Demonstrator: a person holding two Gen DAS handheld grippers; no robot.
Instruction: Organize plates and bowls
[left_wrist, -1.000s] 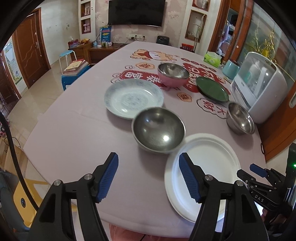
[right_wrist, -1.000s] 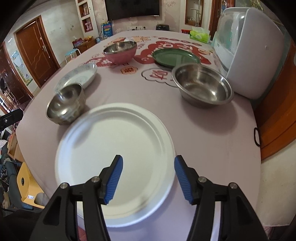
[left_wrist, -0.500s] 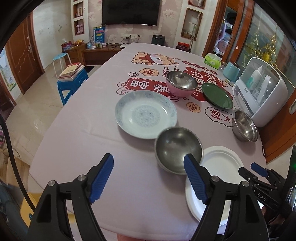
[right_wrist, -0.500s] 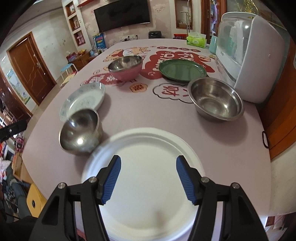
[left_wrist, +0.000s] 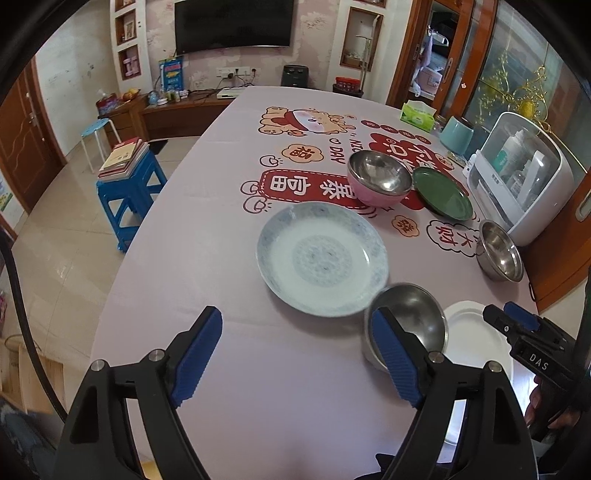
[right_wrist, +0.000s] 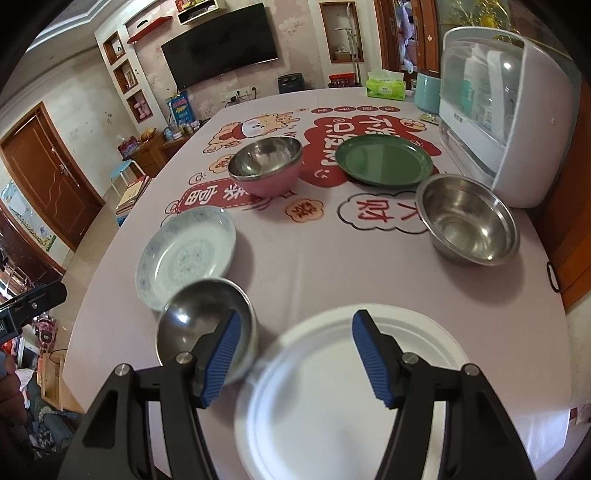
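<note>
Sorting has barely begun, judging by the layout: every dish is still set out singly on the table (right_wrist: 295, 266), and nothing is stacked or nested. Three plates and three bowls are left to be grouped, presumably plates on plates and bowls in bowls.

The largest piece, the white plate (right_wrist: 332, 398), is found at the near edge, directly below the right gripper (right_wrist: 295, 360). The blue-patterned plate (left_wrist: 321, 258) is seen farther in, towards the left, its rim just beside or slightly overlapped by the small steel bowl (right_wrist: 199, 325); contact cannot be judged. The green plate (right_wrist: 384, 158) is placed at the far side, close to the white countertop cabinet (right_wrist: 517, 110). All three plates are bare.

Among the bowls, the wide steel bowl (right_wrist: 469, 221) is positioned at the right, near the cabinet, and is empty. The pink bowl (right_wrist: 267, 166), steel-lined, is set beside the green plate and holds nothing that can be made out. The small steel bowl, next to the white plate, is likewise empty.

The left gripper (left_wrist: 295, 358) is held over bare cloth with its jaws spread wide, having just been opening, and nothing is between them. The right gripper's jaws are also parted, with nothing pinched.
</note>
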